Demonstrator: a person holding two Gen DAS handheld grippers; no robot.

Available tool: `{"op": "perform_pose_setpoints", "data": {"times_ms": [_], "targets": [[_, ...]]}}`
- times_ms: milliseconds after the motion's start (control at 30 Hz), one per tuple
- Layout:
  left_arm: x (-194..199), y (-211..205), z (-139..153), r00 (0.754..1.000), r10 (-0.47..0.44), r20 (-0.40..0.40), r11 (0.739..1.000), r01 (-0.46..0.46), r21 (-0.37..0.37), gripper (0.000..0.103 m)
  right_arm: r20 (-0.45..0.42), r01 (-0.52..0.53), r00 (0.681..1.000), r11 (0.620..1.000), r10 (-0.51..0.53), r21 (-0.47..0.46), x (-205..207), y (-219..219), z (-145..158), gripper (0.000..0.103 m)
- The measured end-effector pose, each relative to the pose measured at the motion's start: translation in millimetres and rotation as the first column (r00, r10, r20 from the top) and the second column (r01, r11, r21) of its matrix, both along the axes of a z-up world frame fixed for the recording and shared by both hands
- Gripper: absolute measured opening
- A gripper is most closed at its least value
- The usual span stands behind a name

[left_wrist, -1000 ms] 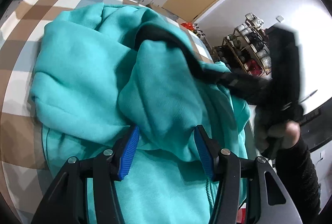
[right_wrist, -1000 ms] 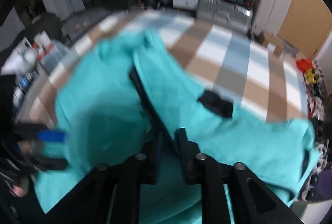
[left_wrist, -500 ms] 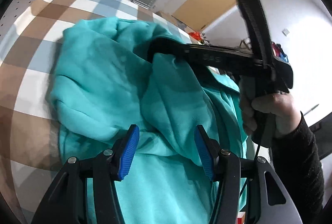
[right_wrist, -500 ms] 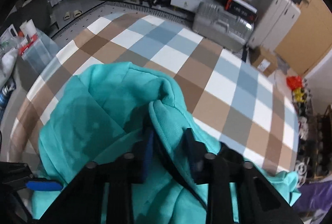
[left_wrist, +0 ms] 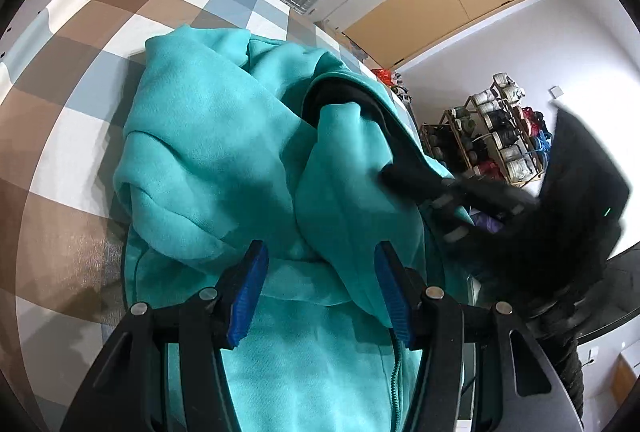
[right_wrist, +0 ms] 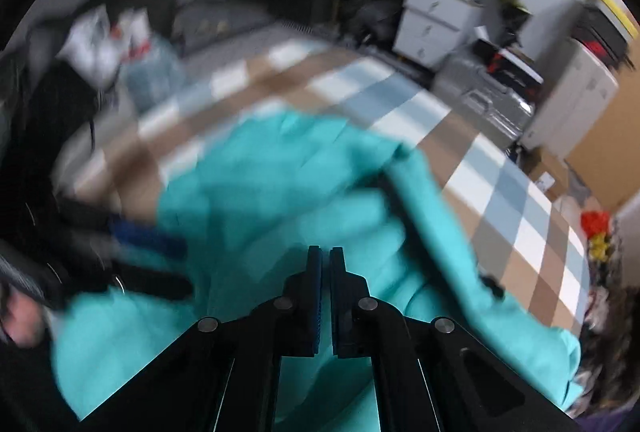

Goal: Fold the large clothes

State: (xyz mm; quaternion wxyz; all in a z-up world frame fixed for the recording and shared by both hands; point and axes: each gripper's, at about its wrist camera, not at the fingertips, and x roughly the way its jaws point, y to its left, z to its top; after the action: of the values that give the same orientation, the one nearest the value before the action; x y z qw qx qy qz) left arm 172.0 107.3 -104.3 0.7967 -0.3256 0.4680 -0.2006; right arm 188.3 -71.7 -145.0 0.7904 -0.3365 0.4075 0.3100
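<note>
Checked cloth point(left_wrist: 72, 44) covers the table, bare toward its far edge; the teal zip hoodie point(left_wrist: 208, 152) lies bunched on it. Motion blur smears the right view; box labels are unreadable. Left gripper point(left_wrist: 316, 288) stands half-open around a fold. Right gripper point(right_wrist: 325, 296), just closing, is pinched together, empty.
</note>
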Motion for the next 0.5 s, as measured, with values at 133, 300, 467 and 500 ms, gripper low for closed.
{"op": "perform_pose_setpoints", "data": {"times_ms": [133, 300, 467, 500], "targets": [[0.0, 0.5, -1.3, 1.0, -0.002, -0.006, 1.0, 0.002, -0.001, 0.05, -0.081, 0.08, 0.994, 0.995, -0.075, 0.059, 9.2, -12.1, -3.0, 0.003], [5.5, 1.2, -4.3, 1.0, -0.002, -0.016, 1.0, 0.001, -0.003, 0.05, -0.019, 0.221, 0.975, 0.95, -0.222, 0.22, 35.4, -37.9, 46.7, 0.052], [2.5, -0.6, -1.6, 1.0, -0.005, -0.005, 1.0, 0.005, 0.007, 0.05, -0.014, 0.376, 0.926, 0.917, -0.378, 0.135, 68.3, -69.9, 43.1, 0.042], [2.1, -1.3, -0.3, 1.0, -0.004, 0.002, 1.0, 0.004, 0.011, 0.05, -0.046, 0.404, 0.915, 0.904, -0.401, 0.139, 73.0, -79.4, 39.6, 0.031]]}}
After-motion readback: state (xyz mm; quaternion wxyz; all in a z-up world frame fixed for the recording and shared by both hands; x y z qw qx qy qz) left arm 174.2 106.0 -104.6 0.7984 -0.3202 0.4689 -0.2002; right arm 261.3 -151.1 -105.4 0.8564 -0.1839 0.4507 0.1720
